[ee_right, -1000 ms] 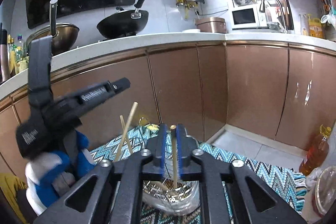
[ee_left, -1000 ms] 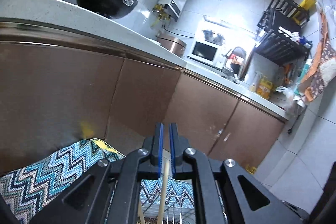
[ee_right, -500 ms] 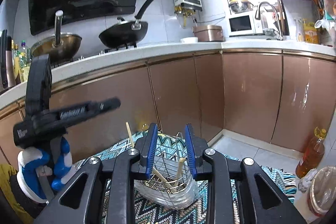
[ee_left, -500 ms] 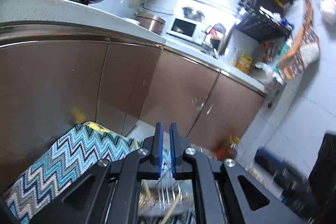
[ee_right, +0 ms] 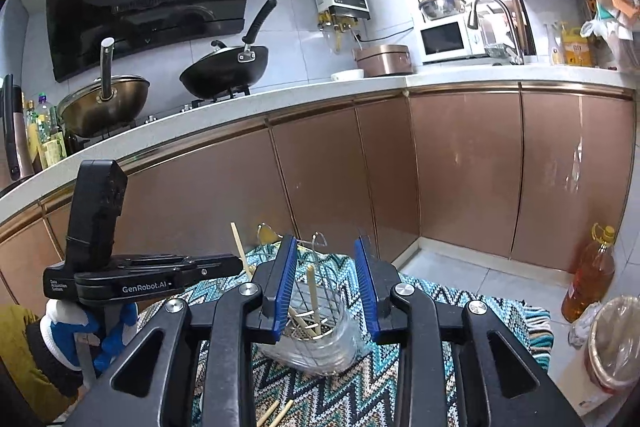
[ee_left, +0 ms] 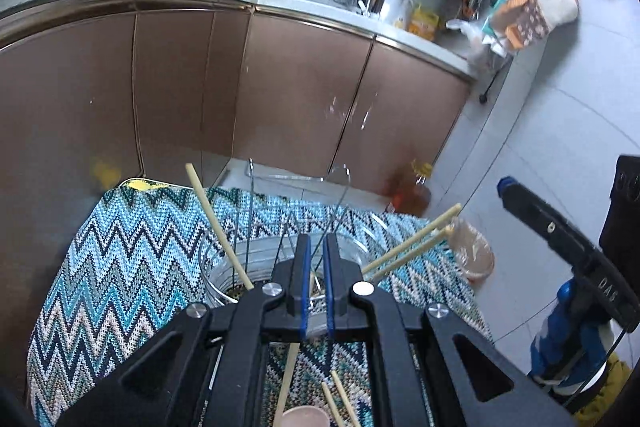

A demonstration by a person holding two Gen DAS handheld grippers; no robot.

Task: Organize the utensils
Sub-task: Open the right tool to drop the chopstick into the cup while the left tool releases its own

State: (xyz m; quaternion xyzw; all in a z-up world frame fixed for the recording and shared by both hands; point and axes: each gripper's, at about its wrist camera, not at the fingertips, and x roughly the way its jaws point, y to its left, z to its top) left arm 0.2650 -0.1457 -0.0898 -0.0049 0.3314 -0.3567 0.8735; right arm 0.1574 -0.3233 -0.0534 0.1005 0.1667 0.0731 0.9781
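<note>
Pale wooden chopsticks (ee_right: 312,291) in a clear glossy jar (ee_right: 320,343) — on woven zigzag cloth (ee_left: 120,259).

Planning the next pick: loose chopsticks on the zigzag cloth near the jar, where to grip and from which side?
Grip a loose chopstick mid-shaft, coming from above with fingers across its length: it lies flat on the zigzag cloth, so only its sides are free. The right gripper looks open.

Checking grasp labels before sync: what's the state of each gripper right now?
Left gripper: closed, holding a chopstick.
Right gripper: open, jaws have just been opening, nothing held between them.
</note>
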